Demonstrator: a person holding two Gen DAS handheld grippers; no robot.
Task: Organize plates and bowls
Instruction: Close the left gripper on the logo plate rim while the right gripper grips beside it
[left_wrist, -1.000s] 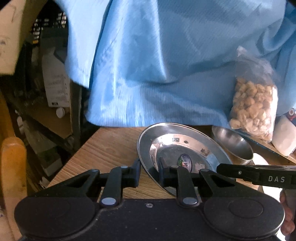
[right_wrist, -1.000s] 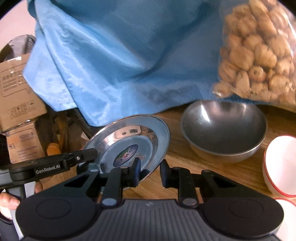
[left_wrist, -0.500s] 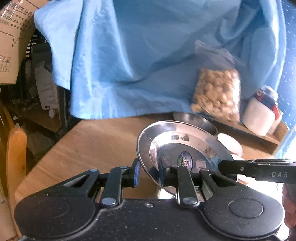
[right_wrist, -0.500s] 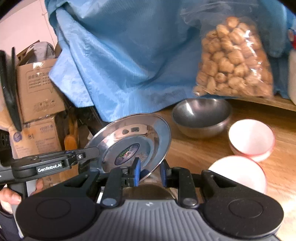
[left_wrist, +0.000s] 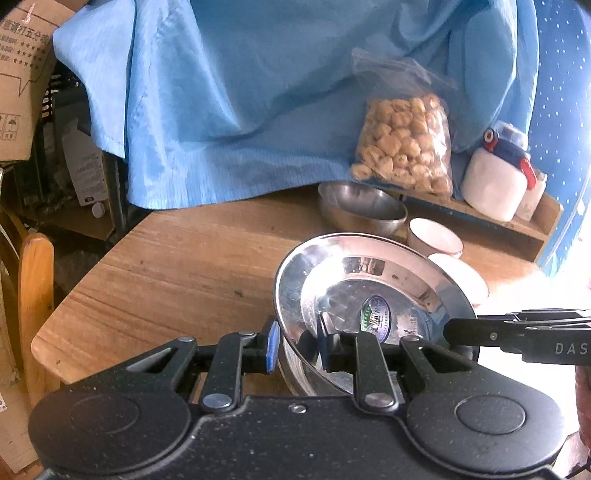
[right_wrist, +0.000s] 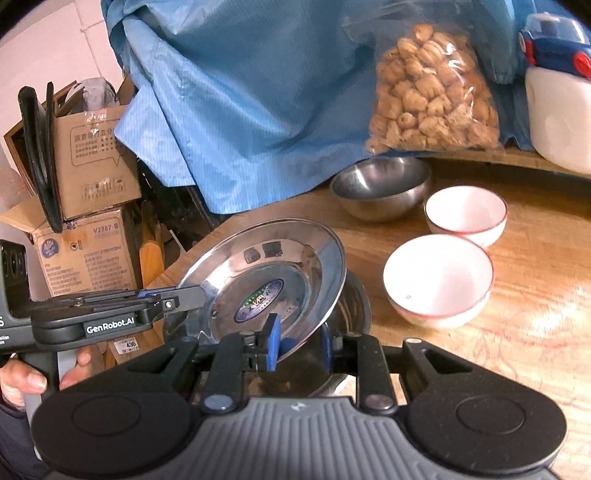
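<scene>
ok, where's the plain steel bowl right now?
The plain steel bowl sits at the back of the wooden table, under the bag of puffed snacks, left of the far red-rimmed white bowl.

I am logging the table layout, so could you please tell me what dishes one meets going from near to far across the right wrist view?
Shiny steel plate with an oval sticker, held at its rim → near white bowl with a thin red rim → far white bowl with a red rim → round steel bowl by the blue cloth.

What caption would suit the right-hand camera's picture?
Two handheld grippers, left and right, hold a shiny steel plate tilted above a wooden table.
</scene>
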